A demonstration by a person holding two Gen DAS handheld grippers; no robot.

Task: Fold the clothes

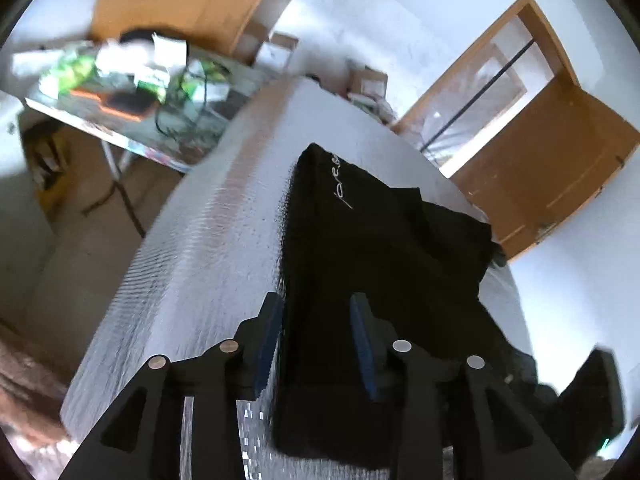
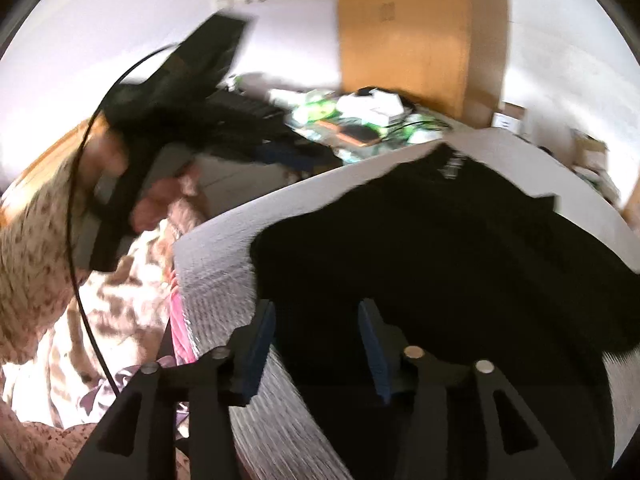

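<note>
White padded table [image 1: 192, 248] fills both views, bare along its left side, its near edge dropping to the floor. On it lies the black garment [image 1: 384, 240], reaching toward the far right edge; its folds are lost in darkness and blur. Left gripper [image 1: 316, 344] stands wide, nothing pinched, over the garment's left border. Right gripper [image 2: 318, 344] is likewise wide over its near border. Beyond, a cluttered desk [image 1: 132, 120] is smeared.

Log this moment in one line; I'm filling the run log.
task: fold clothes | black garment partly folded on silver table | left gripper open | right gripper open
</note>
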